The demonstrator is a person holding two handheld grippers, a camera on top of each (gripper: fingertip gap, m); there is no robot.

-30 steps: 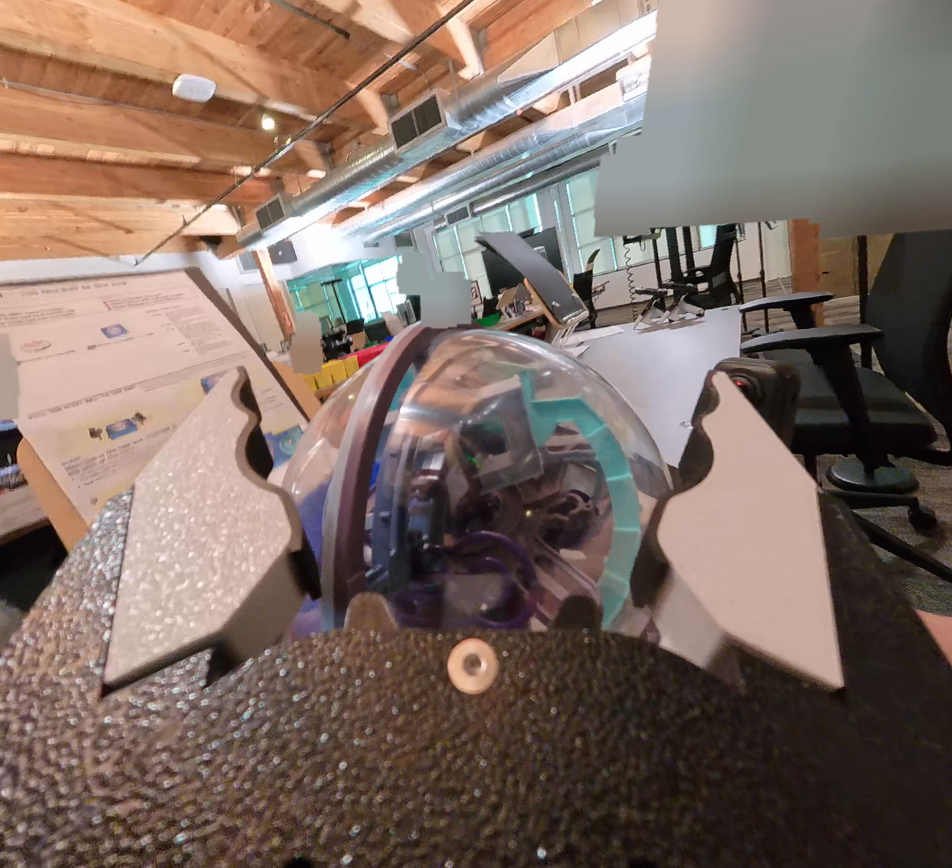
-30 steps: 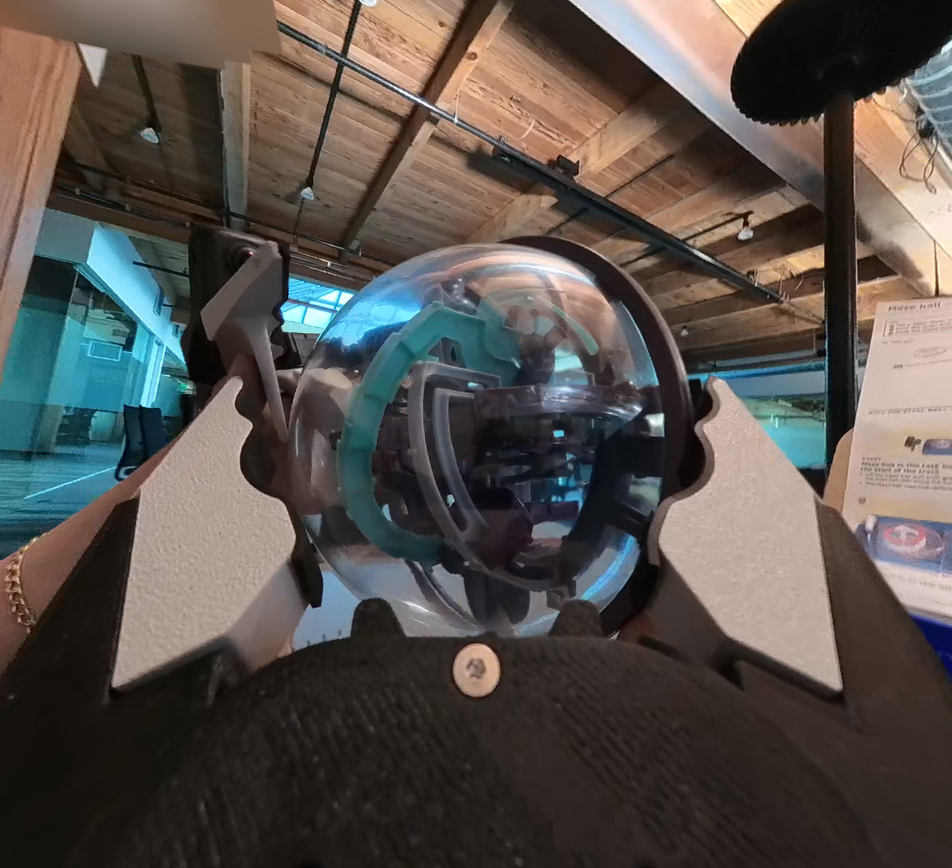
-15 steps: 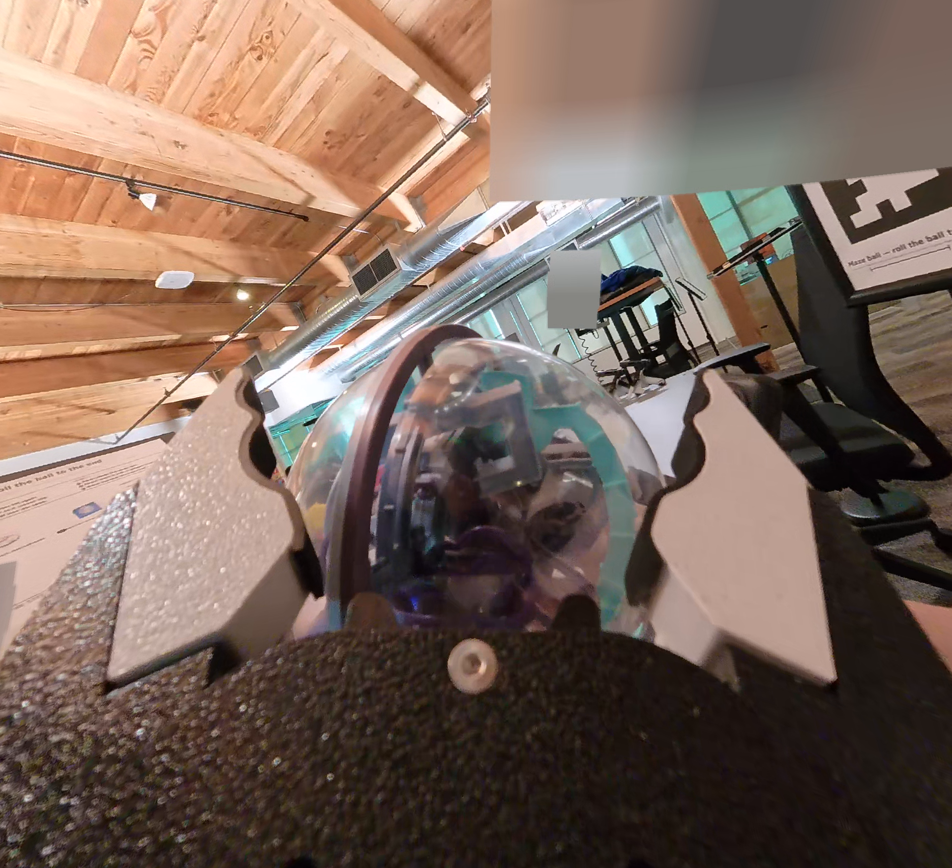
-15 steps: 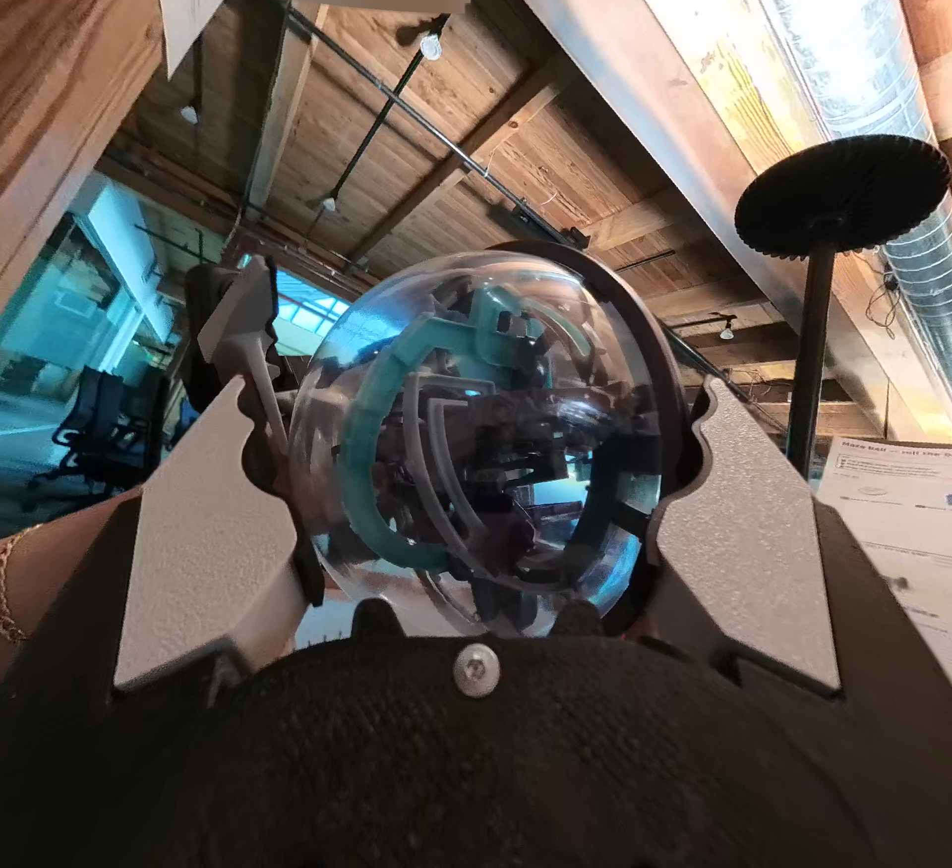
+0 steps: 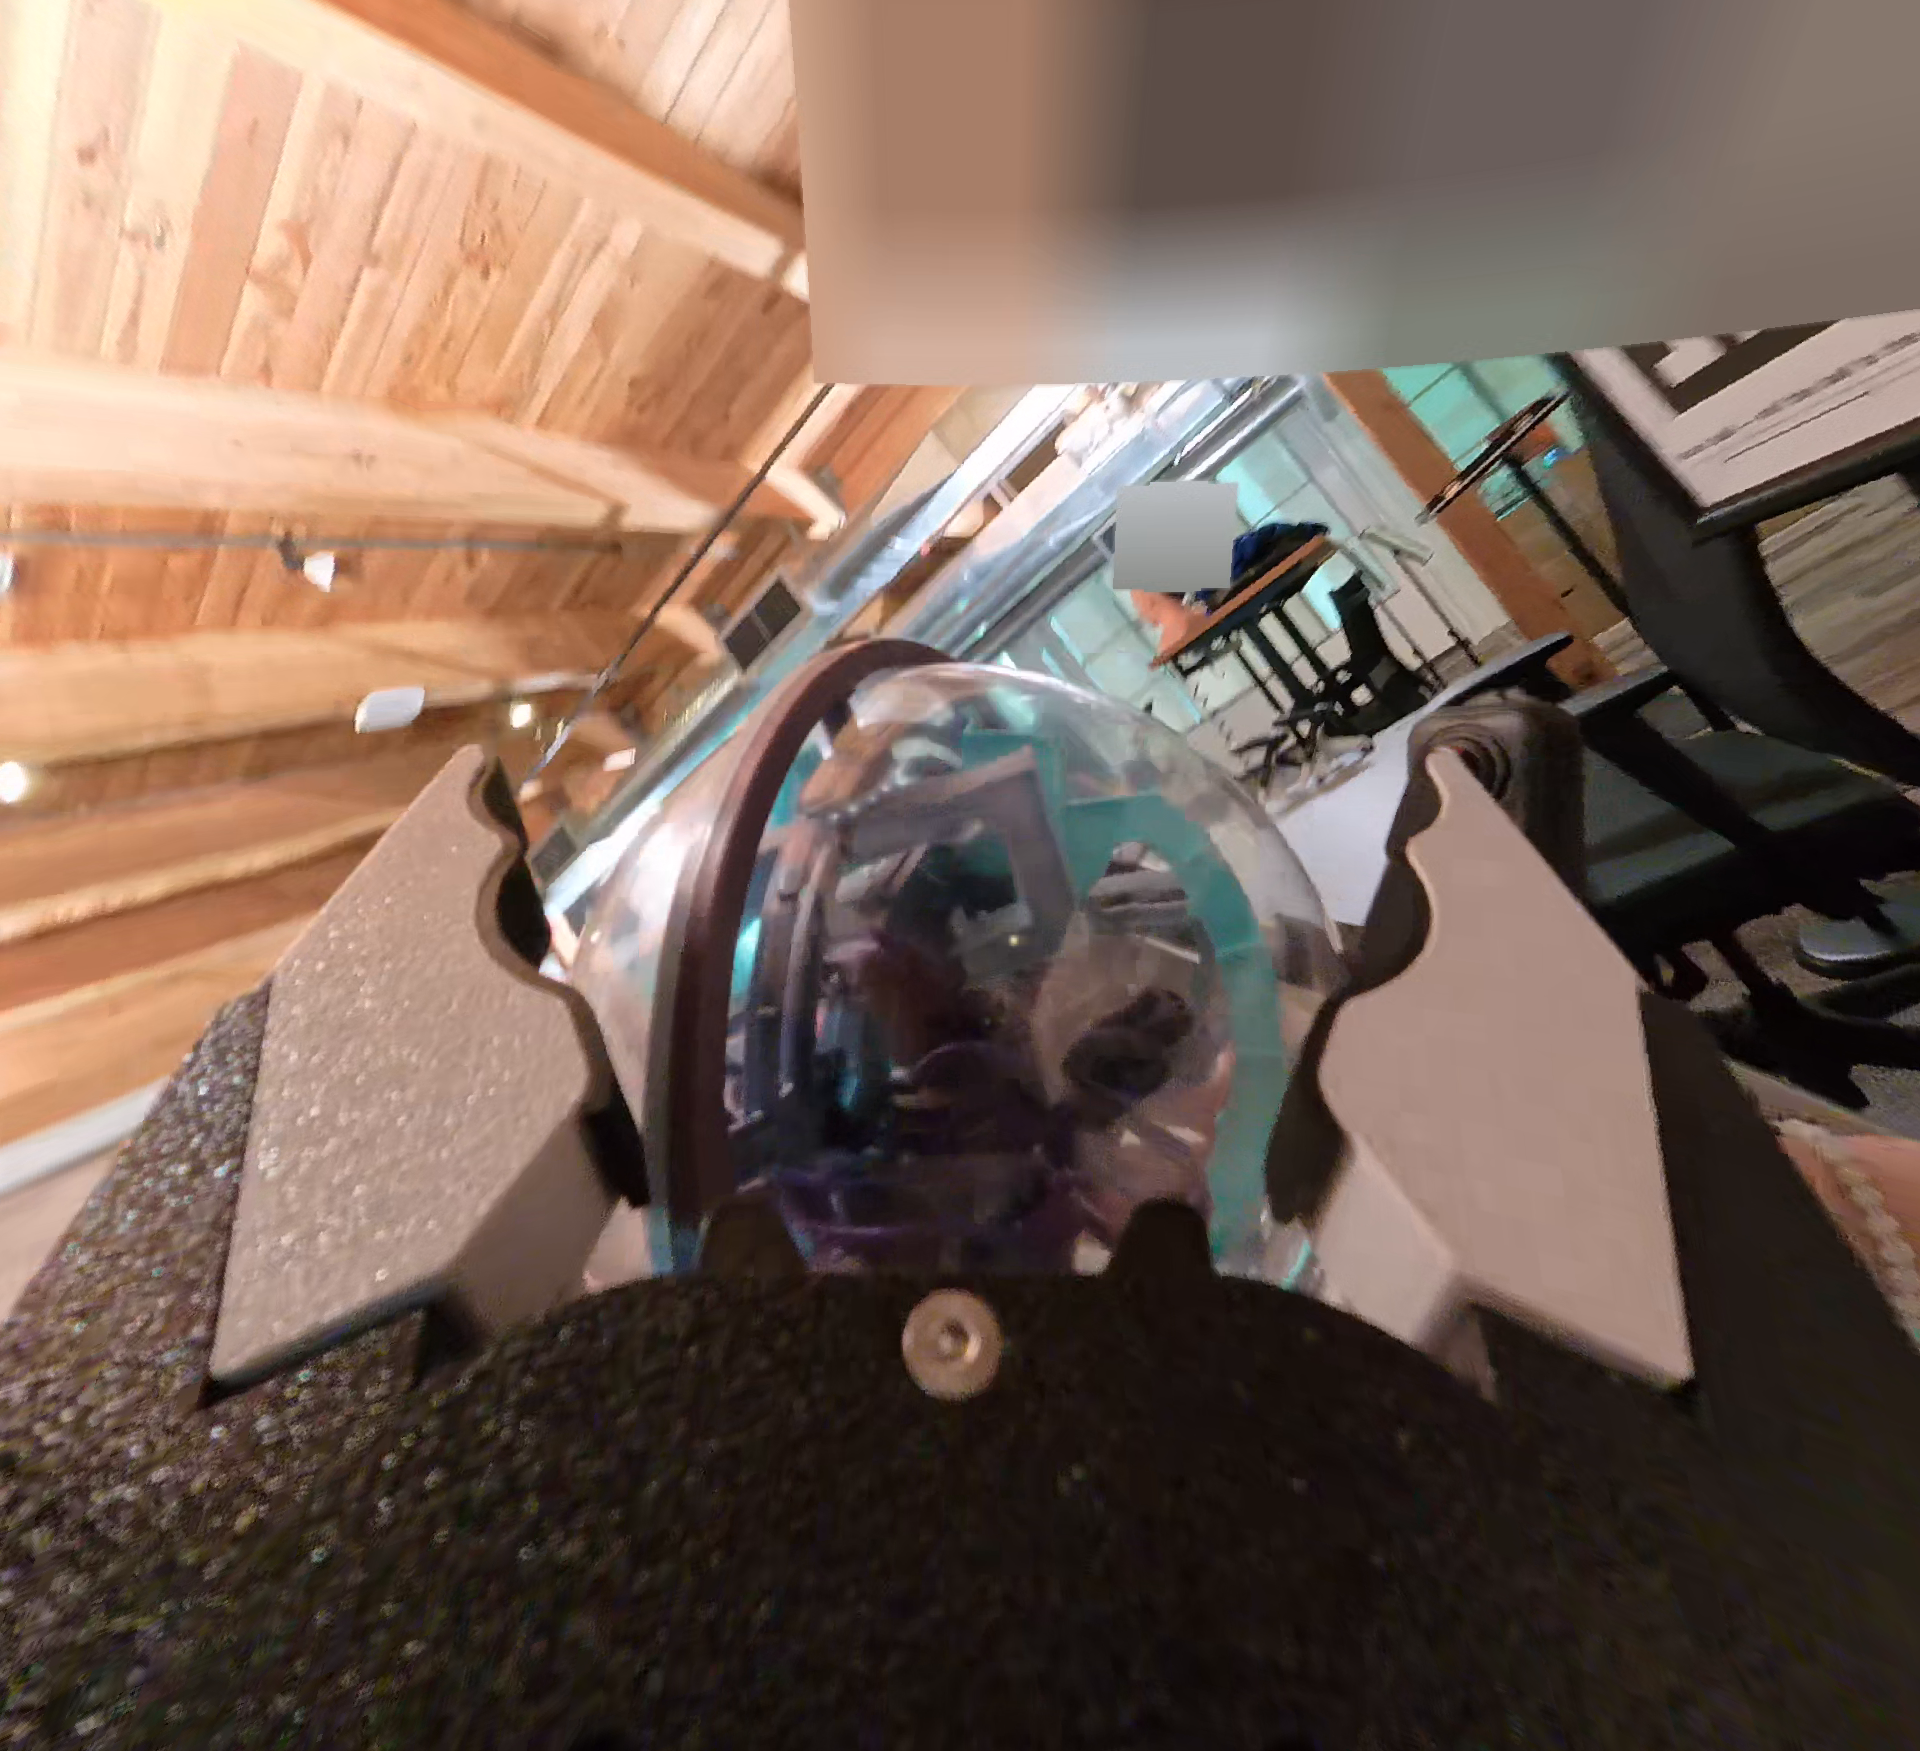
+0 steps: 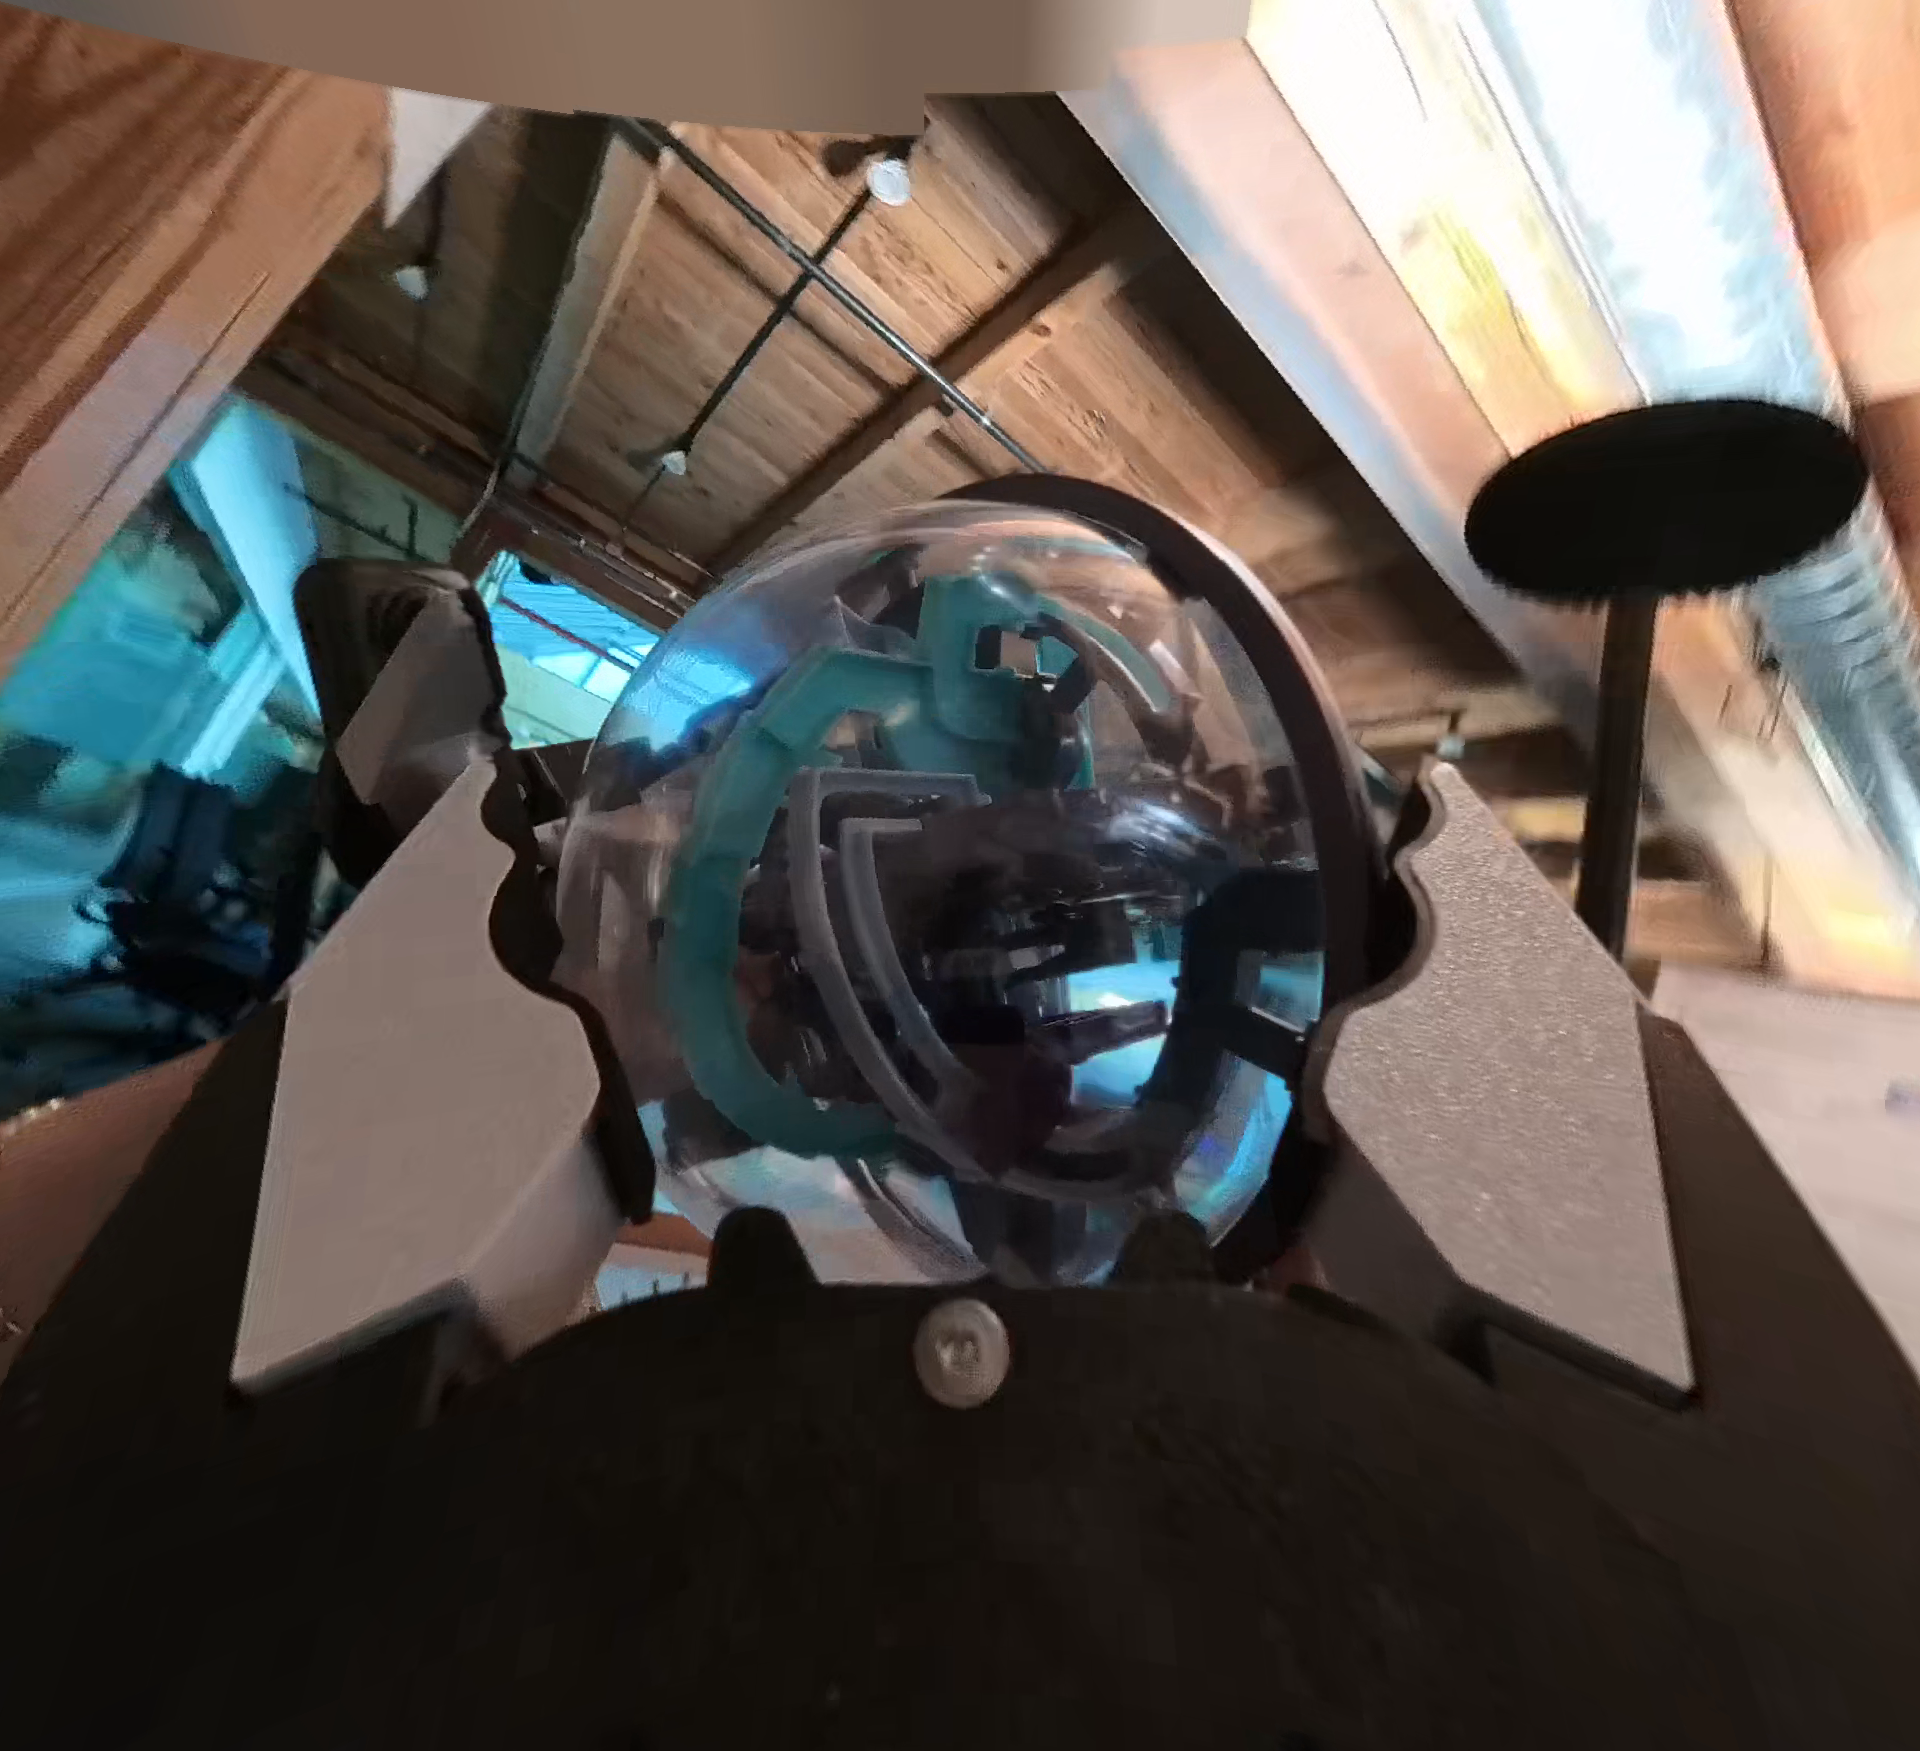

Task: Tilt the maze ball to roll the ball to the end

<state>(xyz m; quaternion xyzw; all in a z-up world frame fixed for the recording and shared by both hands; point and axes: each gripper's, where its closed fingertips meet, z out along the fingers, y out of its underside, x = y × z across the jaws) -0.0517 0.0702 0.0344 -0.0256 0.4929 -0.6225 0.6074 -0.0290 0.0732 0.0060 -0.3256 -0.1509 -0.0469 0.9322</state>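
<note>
the maze ball (image 5: 966,953) is clamped between the fingers of the left gripper (image 5: 961,870) and, from the opposite side, the right gripper (image 6: 956,870), held up in the air. only the left view shows office chairs (image 5: 1714,808) and a counter (image 5: 1340,828); only the right shows a black stand (image 6: 1621,662). against the earlier frames, more of the wooden ceiling (image 5: 364,247) is seen.

Just right of the maze ball (image 5: 966,974) I see a strip of pale grey tabletop (image 5: 1340,844); I can't make out what lies on it. Farther right, carpeted floor (image 5: 1849,548) carries a black office chair (image 5: 1704,797).
</note>
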